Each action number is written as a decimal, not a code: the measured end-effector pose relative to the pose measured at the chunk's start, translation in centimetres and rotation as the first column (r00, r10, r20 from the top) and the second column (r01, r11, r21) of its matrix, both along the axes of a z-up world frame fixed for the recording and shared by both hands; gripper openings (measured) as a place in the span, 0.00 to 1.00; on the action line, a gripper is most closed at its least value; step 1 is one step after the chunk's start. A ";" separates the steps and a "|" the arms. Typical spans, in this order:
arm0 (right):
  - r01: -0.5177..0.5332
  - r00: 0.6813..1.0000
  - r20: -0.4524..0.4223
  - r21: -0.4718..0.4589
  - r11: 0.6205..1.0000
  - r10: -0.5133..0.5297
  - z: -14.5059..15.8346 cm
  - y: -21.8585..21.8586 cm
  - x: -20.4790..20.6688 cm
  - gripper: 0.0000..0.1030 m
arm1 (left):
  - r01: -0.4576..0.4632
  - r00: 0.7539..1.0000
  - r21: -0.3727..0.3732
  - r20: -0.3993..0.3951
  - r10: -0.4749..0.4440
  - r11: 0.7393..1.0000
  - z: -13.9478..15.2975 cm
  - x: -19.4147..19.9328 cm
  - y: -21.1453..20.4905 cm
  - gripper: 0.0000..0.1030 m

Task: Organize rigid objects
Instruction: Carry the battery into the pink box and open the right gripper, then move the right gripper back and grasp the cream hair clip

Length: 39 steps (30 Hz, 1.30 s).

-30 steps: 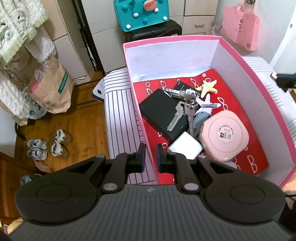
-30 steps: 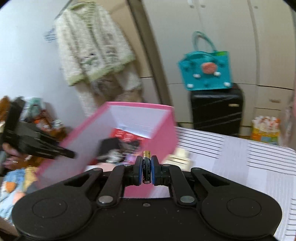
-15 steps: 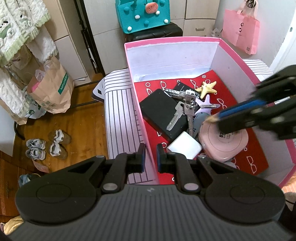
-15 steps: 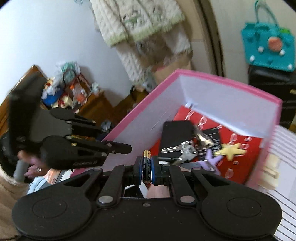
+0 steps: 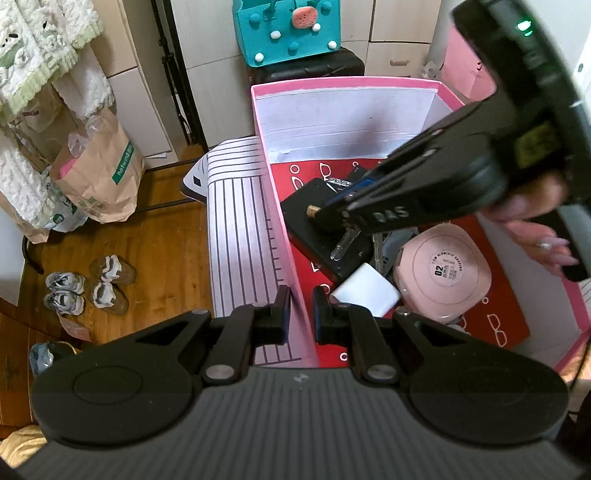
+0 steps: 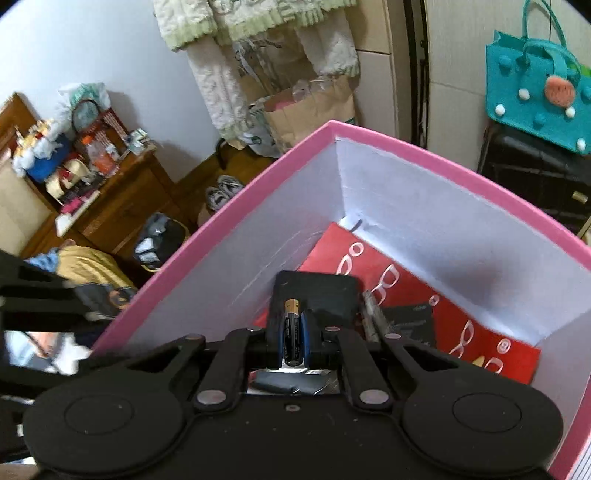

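A pink box [image 5: 275, 206] with a red liner holds a black case [image 5: 314, 236], a key [image 5: 345, 243], a pink rounded case [image 5: 443, 273] and a white block [image 5: 365, 291]. My left gripper [image 5: 300, 314] is shut on the box's left wall, one finger on each side of it. My right gripper [image 6: 293, 332] is shut on a black and gold battery [image 6: 293, 321]. It hangs inside the pink box [image 6: 369, 133], above the black case [image 6: 325, 291]. The left wrist view shows the right gripper [image 5: 332, 218] reaching in from the right, the battery's gold tip [image 5: 313, 211] sticking out.
The box sits on a white striped surface [image 5: 240, 229]. Behind it a teal bag [image 5: 288, 29] rests on a black suitcase [image 5: 306, 68]. A paper bag [image 5: 99, 173] and shoes [image 5: 88, 284] are on the wooden floor at left. A hand [image 5: 535, 221] holds the right gripper.
My right gripper has carried the battery from outside the box in over its rim and down above the black case. My left gripper has kept still on the box wall.
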State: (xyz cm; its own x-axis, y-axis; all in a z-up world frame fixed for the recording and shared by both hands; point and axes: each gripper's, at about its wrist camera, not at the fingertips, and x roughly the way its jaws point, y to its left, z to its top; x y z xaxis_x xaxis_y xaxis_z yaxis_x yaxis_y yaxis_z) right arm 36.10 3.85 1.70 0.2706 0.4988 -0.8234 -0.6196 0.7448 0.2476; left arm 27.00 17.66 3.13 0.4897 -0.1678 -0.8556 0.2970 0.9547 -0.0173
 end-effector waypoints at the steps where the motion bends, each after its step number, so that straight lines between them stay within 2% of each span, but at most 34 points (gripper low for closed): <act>1: 0.006 1.000 0.007 -0.006 1.000 -0.006 -0.1 0.1 0.2 0.11 | 0.001 1.000 0.001 0.002 -0.001 1.000 0.0 0.0 0.0 0.11; 5: 0.022 0.999 0.035 -0.006 1.000 -0.022 0.3 0.0 0.5 0.16 | 0.000 1.000 0.004 0.006 0.000 1.000 0.0 -0.1 -0.2 0.11; 9: 0.045 0.998 0.036 0.041 0.998 -0.046 1.4 -1.5 0.3 0.16 | -0.001 1.000 -0.002 0.004 0.001 1.000 -0.1 -0.1 0.0 0.11; 12: 0.069 0.997 0.030 0.096 0.993 -0.072 2.9 -3.5 -0.5 0.17 | 0.003 1.000 -0.004 0.003 -0.003 1.000 0.0 -0.1 0.0 0.11; 18: 0.102 0.988 0.102 0.162 0.982 -0.119 6.5 -8.3 -3.5 0.20 | 0.010 1.000 0.009 0.011 -0.010 1.000 0.0 -0.2 -0.2 0.11; 22: 0.138 0.976 0.142 0.182 0.974 -0.164 7.5 -11.6 -5.4 0.22 | 0.007 1.000 0.002 0.012 -0.007 1.000 0.0 -0.3 -0.2 0.11; 32: 0.241 0.945 0.196 0.132 0.961 -0.264 5.9 -17.1 -7.7 0.26 | -0.003 1.000 -0.005 0.014 0.003 1.000 0.1 -0.4 0.0 0.11; 39: 0.255 0.940 0.211 0.091 0.963 -0.269 3.4 -18.6 -7.7 0.31 | -0.006 1.000 -0.001 0.011 0.006 1.000 0.2 -0.3 0.0 0.11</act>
State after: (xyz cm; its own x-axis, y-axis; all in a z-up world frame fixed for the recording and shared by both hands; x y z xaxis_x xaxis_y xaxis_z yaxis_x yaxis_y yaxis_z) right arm 28.39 -14.72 5.07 0.5691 0.4335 -0.6987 -0.4488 0.8758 0.1778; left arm 26.65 17.69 3.30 0.5002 -0.1658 -0.8499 0.2909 0.9566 -0.0154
